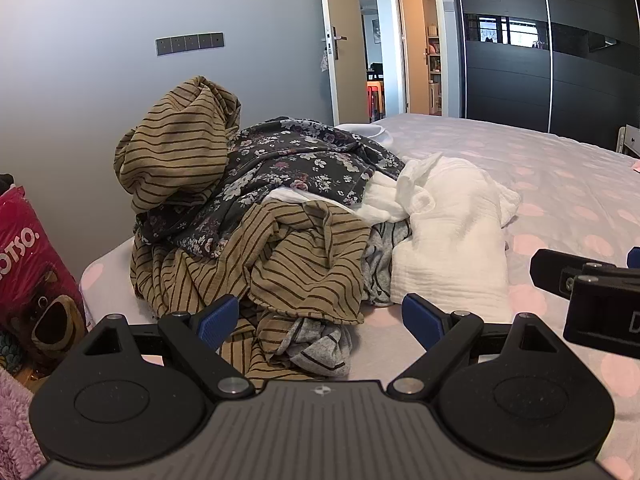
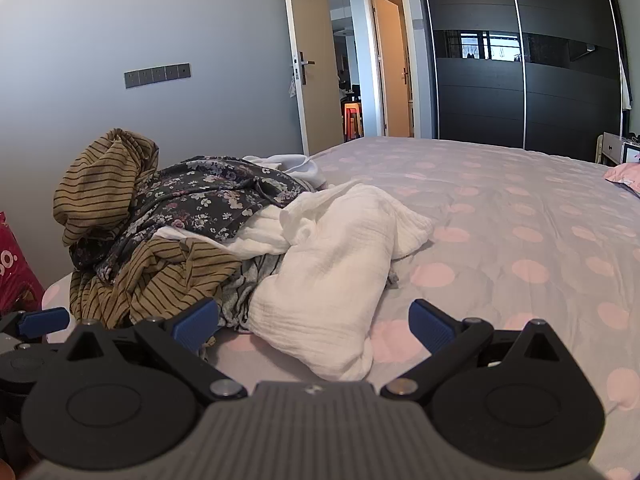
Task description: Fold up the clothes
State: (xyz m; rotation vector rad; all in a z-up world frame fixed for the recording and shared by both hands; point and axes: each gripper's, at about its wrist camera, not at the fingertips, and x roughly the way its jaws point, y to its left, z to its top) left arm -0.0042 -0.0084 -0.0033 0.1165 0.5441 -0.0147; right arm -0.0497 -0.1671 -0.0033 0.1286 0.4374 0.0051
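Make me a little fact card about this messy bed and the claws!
Place: bed with pink-dotted cover
Pile: unfolded clothes heaped at the bed's left side
On top: tan striped garment, dark floral garment
Nearest the right claw: white crinkled cloth
Left claw: open, holding nothing
Right claw: open, holding nothing
Folded so far: nothing visible

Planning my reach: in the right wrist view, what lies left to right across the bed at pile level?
Red bag → striped garment → floral garment → white cloth → bare spotted bedsheet → pink item at the far right edge.
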